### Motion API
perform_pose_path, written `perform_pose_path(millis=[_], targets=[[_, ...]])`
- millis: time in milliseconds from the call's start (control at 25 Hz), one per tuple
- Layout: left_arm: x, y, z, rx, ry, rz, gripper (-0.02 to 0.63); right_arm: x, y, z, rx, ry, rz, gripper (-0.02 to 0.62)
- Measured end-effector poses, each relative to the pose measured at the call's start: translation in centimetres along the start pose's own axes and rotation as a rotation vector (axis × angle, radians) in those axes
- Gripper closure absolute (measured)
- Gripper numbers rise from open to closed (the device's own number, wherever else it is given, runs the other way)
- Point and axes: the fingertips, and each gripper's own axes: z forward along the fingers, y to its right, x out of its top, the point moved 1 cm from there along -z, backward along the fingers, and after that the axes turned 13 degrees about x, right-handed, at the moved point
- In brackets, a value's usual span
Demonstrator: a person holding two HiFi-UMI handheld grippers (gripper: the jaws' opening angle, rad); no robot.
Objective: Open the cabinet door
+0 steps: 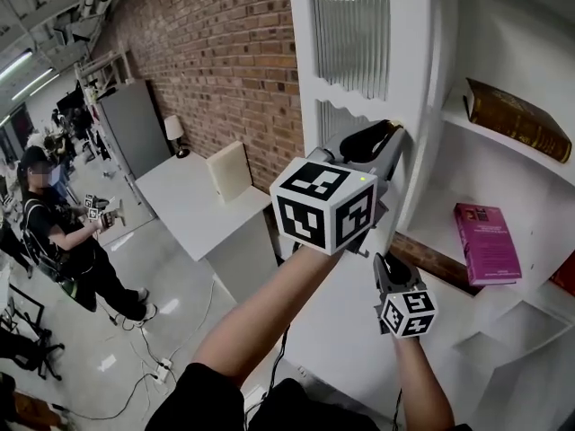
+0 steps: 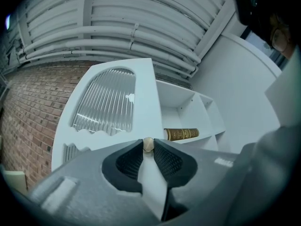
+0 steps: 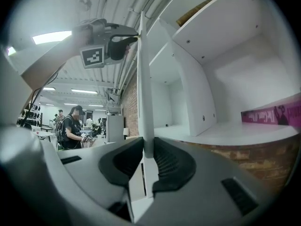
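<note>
Beside the brick wall (image 1: 216,61), the cabinet door (image 1: 409,70) stood part-open, the left gripper (image 2: 148,150) pinching its knob (image 2: 148,144) and the right gripper (image 3: 146,150) clamping its edge; swinging it wider probably came next.

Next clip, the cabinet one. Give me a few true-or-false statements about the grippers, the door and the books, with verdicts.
1. The left gripper has its jaws shut on the brass knob of the cabinet door. True.
2. The right gripper hangs free, away from the door. False: its jaws clamp the door's edge, below the left gripper.
3. The pink book lies on a lower shelf than the brown book. True.
4. The cabinet door is fully shut. False: it is swung open, and the shelves are exposed.
</note>
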Motion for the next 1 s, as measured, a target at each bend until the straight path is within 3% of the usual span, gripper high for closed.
perform_pose_path(millis=[160, 360, 640, 1000], targets=[[0.0, -0.3, -0.6, 0.006, -0.007, -0.023, 0.526, -0.2, -0.7, 0.2, 0.009, -0.007, -0.012, 0.528], [0.3, -0.7, -1.6, 0.005, 0.023, 0.010, 0.526, -0.4, -2.0, 0.1, -0.005, -0.016, -0.022, 0.529], [0.7, -1.3, -3.3, -0.082, 0.026, 0.021, 0.526, -0.5, -3.9, 0.3, -0.082, -0.018, -0.017, 0.529], [1.6, -2.7, -5.9, -0.182, 0.015, -0.025, 0.526, -0.7, -7.2, 0.7, -0.172, -0.034, -0.019, 0.529]])
